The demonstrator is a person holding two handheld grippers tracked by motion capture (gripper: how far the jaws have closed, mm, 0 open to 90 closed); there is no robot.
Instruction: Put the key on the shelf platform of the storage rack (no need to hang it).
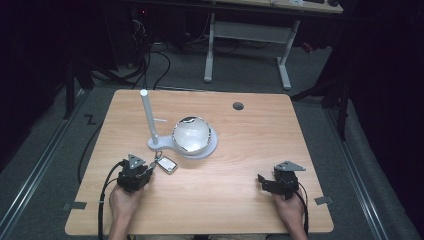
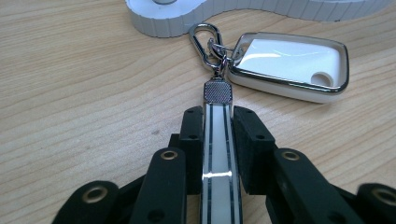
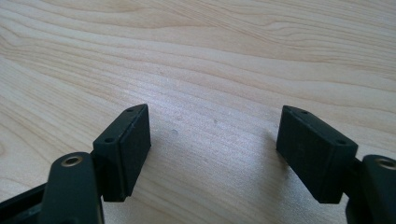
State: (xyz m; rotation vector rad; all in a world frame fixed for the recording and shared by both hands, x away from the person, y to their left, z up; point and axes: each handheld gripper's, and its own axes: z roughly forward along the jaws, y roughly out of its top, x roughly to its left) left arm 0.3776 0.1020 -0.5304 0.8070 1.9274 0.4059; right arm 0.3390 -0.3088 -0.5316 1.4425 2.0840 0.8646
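While the left gripper (image 2: pixel 218 135) clamps the key strap (image 2: pixel 217 158), lift gently; the right gripper (image 3: pixel 215 149) rests open.

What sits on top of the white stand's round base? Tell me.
A shiny dome-shaped bowl sits on the white stand, covering most of its round base; only the rim shows around it. Whatever lies under the bowl is hidden. A post rises from the stand's smaller end.
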